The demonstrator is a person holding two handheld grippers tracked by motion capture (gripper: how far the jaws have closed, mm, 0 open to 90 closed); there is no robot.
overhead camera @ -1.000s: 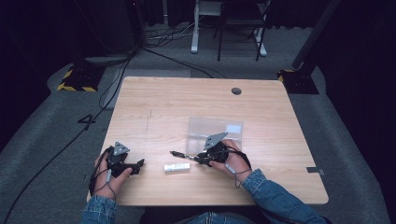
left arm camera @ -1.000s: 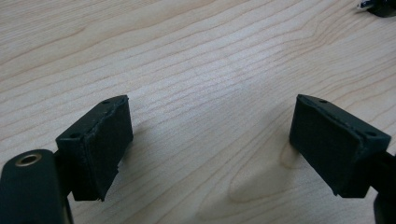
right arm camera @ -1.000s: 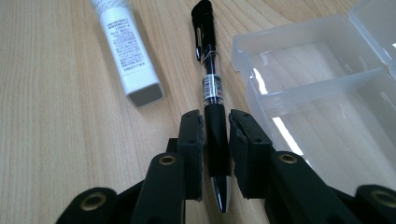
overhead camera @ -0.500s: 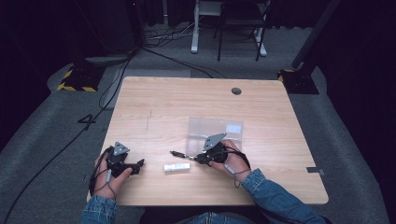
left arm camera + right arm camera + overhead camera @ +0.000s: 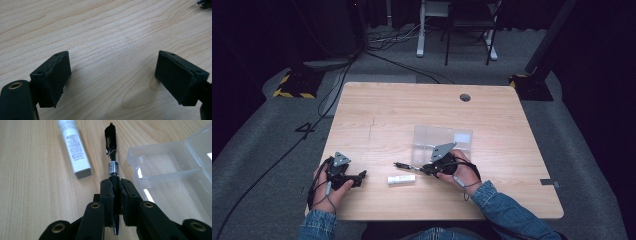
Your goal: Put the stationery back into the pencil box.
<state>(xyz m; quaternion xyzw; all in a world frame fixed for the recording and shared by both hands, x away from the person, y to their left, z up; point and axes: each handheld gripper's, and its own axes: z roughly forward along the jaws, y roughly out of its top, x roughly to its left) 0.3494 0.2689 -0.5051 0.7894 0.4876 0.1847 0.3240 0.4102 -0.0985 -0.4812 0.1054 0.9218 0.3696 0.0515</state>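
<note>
Since the earlier frames the right gripper [image 5: 115,195] has drawn its jaws in the last bit of the way onto the black pen [image 5: 112,162]; both hands sit where they were, and the pen, stick and box lie unmoved. The pads now press the pen's barrel from both sides near its tip end, and the rest of the pen reaches out ahead of the jaws, clip end farthest away, low over the wooden table [image 5: 402,115]. Just to one side of the pen lies a white lip-balm stick [image 5: 74,147], apart from it. On the other side stands a clear plastic compartment box [image 5: 175,175], open, its corner near the barrel. In the high view the left gripper [image 5: 358,178] rests near the table's near edge, well apart from these; its jaws stand wide with bare wood between them
</note>
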